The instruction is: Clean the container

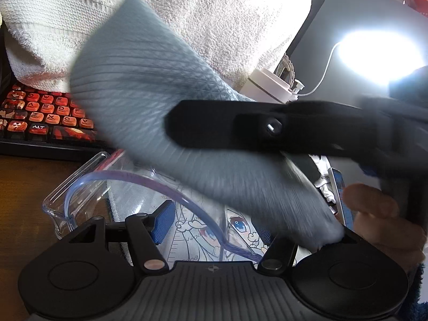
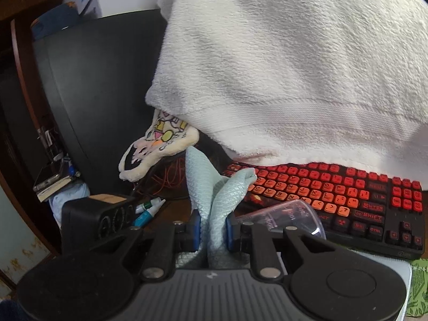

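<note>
A clear plastic container with a blue-tinted rim sits tilted between the jaws of my left gripper. The left blue pad presses its wall, and the other pad is hidden behind the cloth. The grey-blue ribbed cloth hangs blurred over the container's mouth, pinched in my right gripper, whose black finger crosses the left wrist view. In the right wrist view my right gripper is shut on the cloth. There the container lies on its side just right of the fingers.
A white towel drapes over the back above a red-keyed keyboard. A bright lamp and a white bottle stand at the right, a plush and a black box at the left. A hand holds the right gripper. Below lies an illustrated mat.
</note>
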`<state>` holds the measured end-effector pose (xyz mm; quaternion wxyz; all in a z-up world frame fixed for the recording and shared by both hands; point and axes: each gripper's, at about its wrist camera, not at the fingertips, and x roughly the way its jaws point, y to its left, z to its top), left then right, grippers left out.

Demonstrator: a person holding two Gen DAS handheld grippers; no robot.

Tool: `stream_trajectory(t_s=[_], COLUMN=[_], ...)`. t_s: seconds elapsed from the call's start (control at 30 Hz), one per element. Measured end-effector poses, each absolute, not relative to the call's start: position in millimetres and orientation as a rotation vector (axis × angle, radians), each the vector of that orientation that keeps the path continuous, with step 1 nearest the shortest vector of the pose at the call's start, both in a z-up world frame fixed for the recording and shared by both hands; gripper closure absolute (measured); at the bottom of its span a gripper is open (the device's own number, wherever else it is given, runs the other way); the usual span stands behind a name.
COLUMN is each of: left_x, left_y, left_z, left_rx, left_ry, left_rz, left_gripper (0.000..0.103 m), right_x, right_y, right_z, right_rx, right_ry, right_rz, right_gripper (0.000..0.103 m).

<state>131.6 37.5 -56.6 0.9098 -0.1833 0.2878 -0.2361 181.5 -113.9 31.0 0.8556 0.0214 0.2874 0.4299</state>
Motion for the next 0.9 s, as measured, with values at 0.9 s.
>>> stream_trajectory(t_s=[0.9], left_x=[134], left_y=[38], left_z=[-56], left_rx=[-0.378], left_ry=[0.593], left_rz=[-0.488], left_gripper=[0.041], right_x=[179], right_y=[-111], right_z=[29], right_rx=[0.050], right_ry=[0.601], right_rz=[0.898], right_gripper=[0.086])
